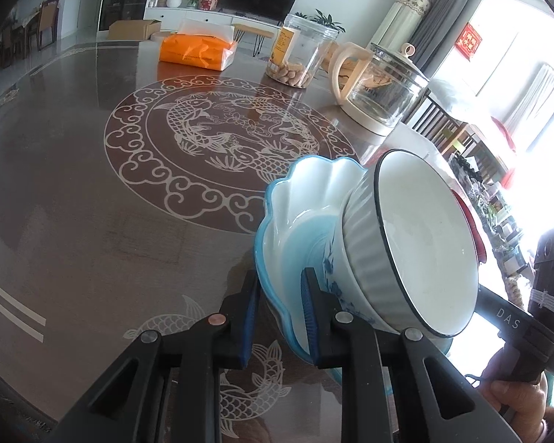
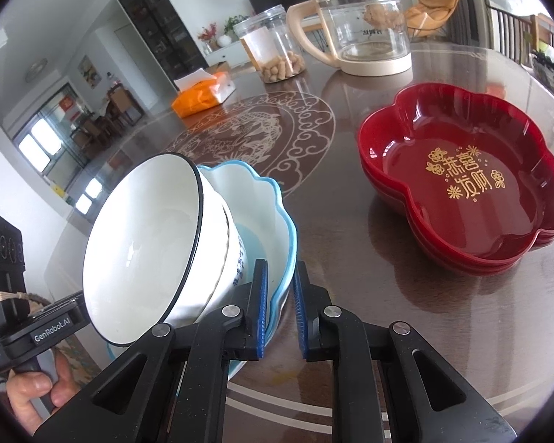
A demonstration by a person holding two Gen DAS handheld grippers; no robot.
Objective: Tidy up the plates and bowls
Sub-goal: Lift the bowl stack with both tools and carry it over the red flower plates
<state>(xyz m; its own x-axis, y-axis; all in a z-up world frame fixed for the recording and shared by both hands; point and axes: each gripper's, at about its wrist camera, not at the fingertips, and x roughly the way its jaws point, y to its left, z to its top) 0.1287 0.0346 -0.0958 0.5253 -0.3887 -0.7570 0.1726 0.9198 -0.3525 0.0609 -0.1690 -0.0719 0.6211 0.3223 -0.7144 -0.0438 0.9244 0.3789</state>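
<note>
so the stack here is a white ribbed ceramic bowl with a thin black rim (image 1: 417,243) nested in a white bowl with blue painted marks (image 1: 336,288), and both sit inside a scalloped light-blue ceramic dish (image 1: 295,199). The whole pile is tipped on its side at about 5 o'clock in the left view, 8 o'clock in the right one, and looks lifted off the dark glossy table with the fish medallion (image 1: 92,221), though I can't see underneath

Left gripper (image 1: 280,313) has its jaws narrowed around the blue dish's rim, and the right gripper (image 2: 280,306) is pinching the opposite rim the same way

My guess: glazed ceramic, so stiff, heavy-ish, slick and chippy. The loose inner bowls could slide out at this tilt, so I'd grip the outer rim deep on both sides and level it

Further out there's a stack of red flower-shaped lacquer trays with gold lettering (image 2: 461,170) at 2 o'clock in the right view, well apart. Beyond that a clear peanut jar (image 2: 273,51), a glass kettle with cream handle (image 2: 362,29) and an orange tissue pack (image 2: 199,99)
</note>
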